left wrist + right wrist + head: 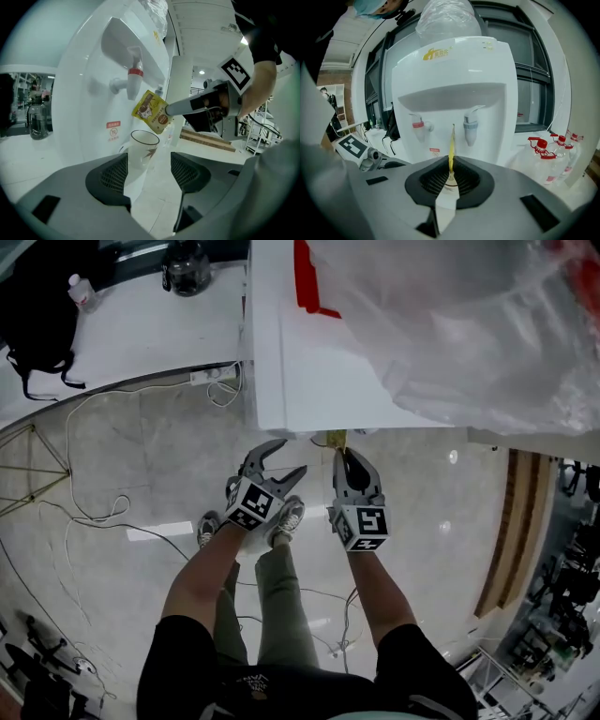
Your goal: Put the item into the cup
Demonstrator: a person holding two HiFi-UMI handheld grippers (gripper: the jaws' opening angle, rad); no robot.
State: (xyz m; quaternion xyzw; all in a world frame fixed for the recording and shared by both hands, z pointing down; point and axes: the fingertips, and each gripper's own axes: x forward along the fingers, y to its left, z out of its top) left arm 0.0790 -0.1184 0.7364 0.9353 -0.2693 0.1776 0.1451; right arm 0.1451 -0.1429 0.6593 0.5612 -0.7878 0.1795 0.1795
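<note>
Head view: both claws reach under the white water dispenser (pixel 309 381); the left claw (pixel 289 457) gapes wide, while the right claw (pixel 343 457) pinches a yellow sachet (pixel 336 438). Left gripper view: the clear cup (pixel 142 150) stands upright between the parted jaws, not visibly squeezed; the sachet hangs just above its rim. Right gripper view: the jaws are clamped on the sachet, seen edge-on. The step in hand looks like lining up the drop; next, the sachet needs lowering into the cup's mouth, then letting go.
</note>
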